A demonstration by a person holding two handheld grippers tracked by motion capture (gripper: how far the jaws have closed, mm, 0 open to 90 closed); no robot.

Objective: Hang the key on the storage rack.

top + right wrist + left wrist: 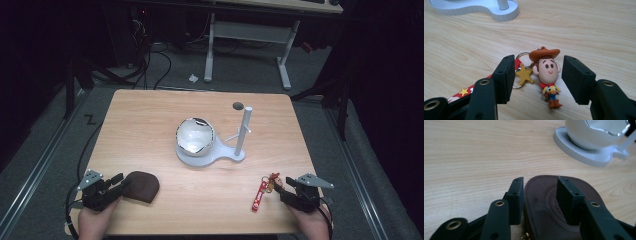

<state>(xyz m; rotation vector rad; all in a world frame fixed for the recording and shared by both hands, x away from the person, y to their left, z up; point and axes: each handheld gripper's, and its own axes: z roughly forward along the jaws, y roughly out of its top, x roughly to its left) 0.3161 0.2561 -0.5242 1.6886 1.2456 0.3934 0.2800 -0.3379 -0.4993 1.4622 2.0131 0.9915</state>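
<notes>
From above, your left gripper [119, 183] sits at the near left of the wooden table [150, 115], its jaws reaching over the edge of a dark brown leather pouch [141, 186]. Your right gripper [276, 187] is at the near right, against the top of a keychain with a red strap [259, 195]. In the middle of the table stands a white stand [235, 152] with an upright post and a side peg, and on its round base rests a shiny white bowl [195, 136].

Your left gripper view adds what the high view cannot: the jaws are spread, one on each side of the pouch's near end, with the pouch [544, 202] lying flat between them. Whether the pads touch the leather cannot be told. A round stamp is embossed in the leather, but its lettering is partly hidden behind the jaw and cannot be read. A small brass fitting shows at the bottom edge.

Your right gripper view shows the keychain closely: a cowboy figure [547, 75] with a brown hat, a red neckerchief and a yellow shirt lies between the spread jaws, touching neither. Beside it a gold star charm [524, 74] hangs on a metal ring [520, 56], and the strap [464, 93] carries yellow stars, with no writing legible.
</notes>
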